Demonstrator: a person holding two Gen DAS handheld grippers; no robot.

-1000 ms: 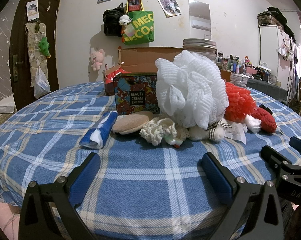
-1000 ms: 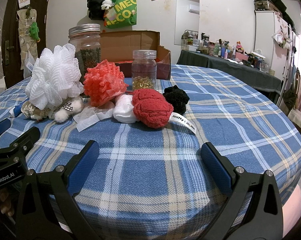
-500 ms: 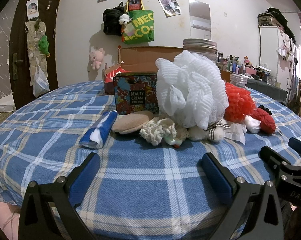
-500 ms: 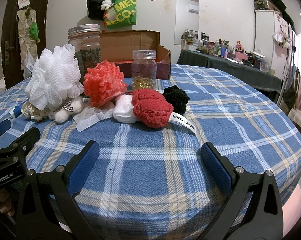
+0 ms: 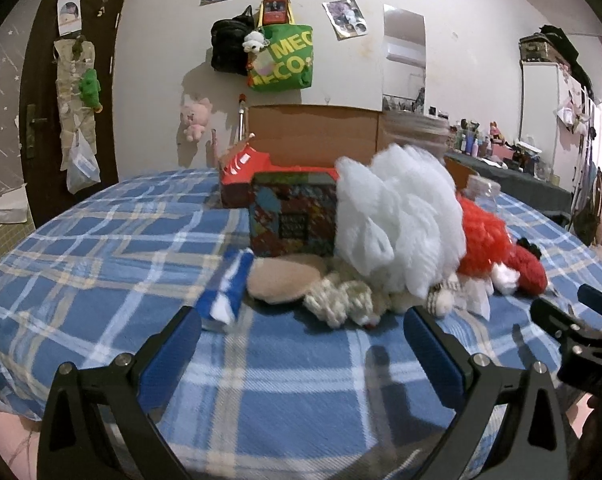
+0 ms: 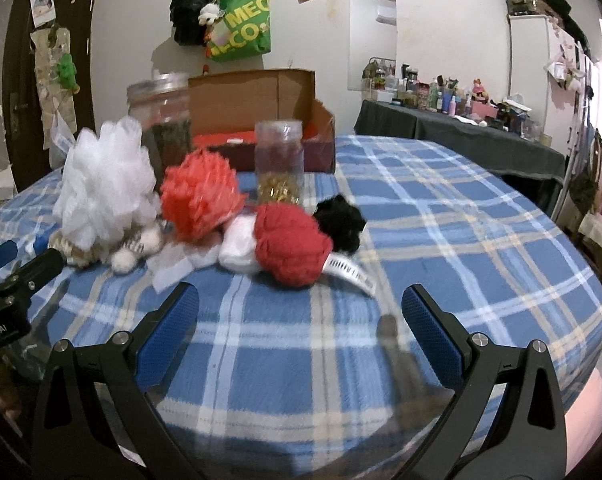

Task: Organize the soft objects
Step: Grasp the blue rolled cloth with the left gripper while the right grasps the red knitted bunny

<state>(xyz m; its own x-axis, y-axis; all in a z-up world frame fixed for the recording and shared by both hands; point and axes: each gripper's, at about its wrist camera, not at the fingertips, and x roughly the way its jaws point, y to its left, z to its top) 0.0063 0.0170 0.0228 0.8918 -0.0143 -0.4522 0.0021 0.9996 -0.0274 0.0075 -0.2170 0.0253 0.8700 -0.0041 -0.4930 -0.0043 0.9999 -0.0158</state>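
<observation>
- My left gripper (image 5: 301,332) hangs low over the blue plaid tablecloth (image 5: 101,248), jaws spread wide, nothing between them.
- My right gripper (image 6: 300,312) likewise: jaws wide apart, empty, above the cloth.
- Soft things sit in one cluster mid-table, just beyond both sets of fingertips.
- Big white mesh bath pouf (image 5: 401,220) is tallest, resting on a cream knitted bundle (image 5: 337,304) and a small white plush with a plaid ribbon (image 5: 441,300).
- Flat tan round pad (image 5: 285,280) lies left of the cream bundle, touching it.
- Blue-and-white rolled cloth (image 5: 229,292) lies left of the tan pad, near my left gripper's left finger.
- Orange-red mesh pouf (image 6: 201,196) is beside the white pouf on its right.
- Red knitted ball (image 6: 293,244) is in front, touching a small white soft lump (image 6: 237,244); a white printed label (image 6: 349,272) sticks out from it.
- Black fuzzy ball (image 6: 341,220) sits just behind the red one.
- Behind the cluster: colourful printed tin box (image 5: 293,220), open cardboard box (image 6: 261,96), large glass jar with metal lid (image 6: 161,120), small clear plastic jar (image 6: 279,160).
- Both views are motion-blurred.
</observation>
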